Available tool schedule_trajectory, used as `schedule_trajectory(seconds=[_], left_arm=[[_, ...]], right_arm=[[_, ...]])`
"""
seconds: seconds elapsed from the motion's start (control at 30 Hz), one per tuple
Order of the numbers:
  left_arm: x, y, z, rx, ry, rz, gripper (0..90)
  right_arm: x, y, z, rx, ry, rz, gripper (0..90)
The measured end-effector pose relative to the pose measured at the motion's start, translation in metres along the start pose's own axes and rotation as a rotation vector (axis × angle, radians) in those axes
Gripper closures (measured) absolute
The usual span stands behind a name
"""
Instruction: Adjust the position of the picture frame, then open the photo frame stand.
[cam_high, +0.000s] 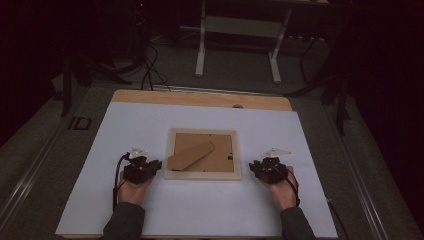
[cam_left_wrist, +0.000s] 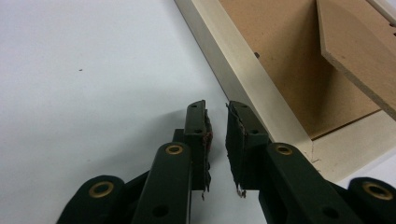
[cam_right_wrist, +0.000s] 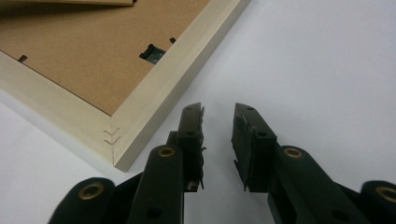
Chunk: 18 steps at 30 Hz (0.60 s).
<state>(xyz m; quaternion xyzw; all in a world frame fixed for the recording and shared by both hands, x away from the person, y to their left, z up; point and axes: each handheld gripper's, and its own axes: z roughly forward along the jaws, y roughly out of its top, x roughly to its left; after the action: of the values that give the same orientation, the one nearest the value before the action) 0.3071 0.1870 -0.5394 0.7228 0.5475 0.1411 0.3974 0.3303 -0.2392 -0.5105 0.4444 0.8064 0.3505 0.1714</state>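
Pale wood made the picture frame (cam_high: 203, 174), which lay face down at the centre of the white table (cam_high: 200, 210), its brown backing board (cam_high: 220, 150) up and its cardboard stand (cam_high: 191, 155) folded out across the left half. The left gripper (cam_high: 156, 165) sat just beside the frame's edge at nine o'clock, the right gripper (cam_high: 253, 166) just off the near corner at about four o'clock. In the left gripper view the jaws stood slightly apart with nothing between them, the frame rail (cam_left_wrist: 243, 88) lying just past the right-hand tip. In the right gripper view the jaws were parted a little wider, again on nothing, with the frame's jointed corner (cam_right_wrist: 112, 135) off to their left and a small metal clip (cam_right_wrist: 152, 52) on the backing farther in. The likely trouble from here seemed to be a poor bite: gaps this narrow might not span the thick rail, so a tip could shove the light frame across the smooth table instead. A careless reach from the left could also catch the raised stand.
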Motion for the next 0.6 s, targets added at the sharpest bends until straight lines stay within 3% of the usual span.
schedule_trajectory(seconds=[0.33, 0.5, 0.6], left_arm=[[0.005, 0.001, -0.008, -0.041, 0.002, -0.021, 76.7], [0.008, 0.004, -0.014, -0.053, -0.036, -0.043, 73.9], [0.007, 0.008, -0.016, -0.062, -0.060, -0.024, 72.8]], right_arm=[[-0.006, -0.004, -0.003, -0.002, -0.019, 0.010, 69.2], [-0.007, -0.004, -0.004, -0.006, -0.027, 0.017, 63.5], [-0.007, -0.005, -0.004, -0.004, -0.020, 0.023, 62.3]])
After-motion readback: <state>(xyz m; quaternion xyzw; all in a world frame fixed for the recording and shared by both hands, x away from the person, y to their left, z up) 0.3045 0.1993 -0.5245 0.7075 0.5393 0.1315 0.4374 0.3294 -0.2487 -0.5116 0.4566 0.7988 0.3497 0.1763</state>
